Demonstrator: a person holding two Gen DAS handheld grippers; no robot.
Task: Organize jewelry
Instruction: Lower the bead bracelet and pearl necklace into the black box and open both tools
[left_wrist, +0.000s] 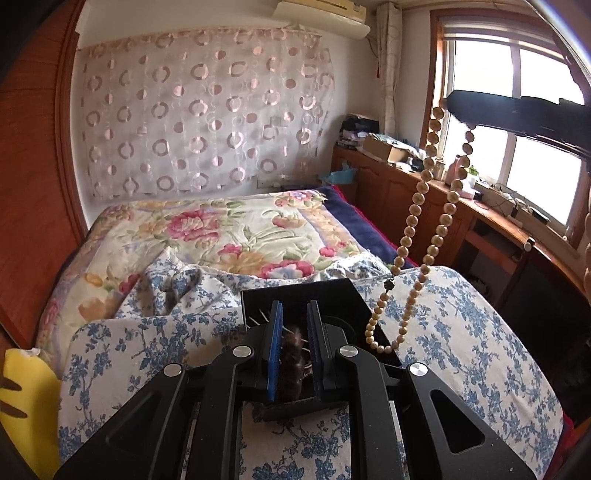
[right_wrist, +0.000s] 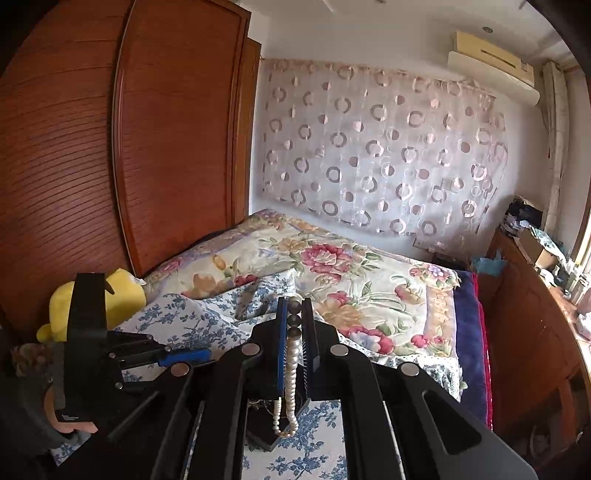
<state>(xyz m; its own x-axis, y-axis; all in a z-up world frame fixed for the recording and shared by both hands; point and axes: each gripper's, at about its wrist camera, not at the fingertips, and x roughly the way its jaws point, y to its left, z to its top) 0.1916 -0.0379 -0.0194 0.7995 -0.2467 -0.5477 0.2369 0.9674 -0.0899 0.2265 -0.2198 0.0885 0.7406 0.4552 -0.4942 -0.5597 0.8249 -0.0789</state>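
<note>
We are in a bedroom, working over a bed (left_wrist: 480, 332) spread with blue-flowered cloth, a wooden wardrobe (right_wrist: 110, 147) at nine o'clock and a window (left_wrist: 517, 122) at two o'clock.

On the cloth stands a black jewelry box (left_wrist: 314, 299). Our left gripper (left_wrist: 295, 332) is nearly closed at its near edge, pinching a dark, fuzzy thing (left_wrist: 291, 354) we cannot identify.

To its right, our right gripper (right_wrist: 294, 332) is clamped shut on a pearl necklace (left_wrist: 417, 206), which hangs in a long loop, its low end resting at the box's right rim at about four o'clock from the left gripper.

We judge the necklace is being lowered into the box; next it wants to sink slowly so the beads coil inside, then release.
</note>
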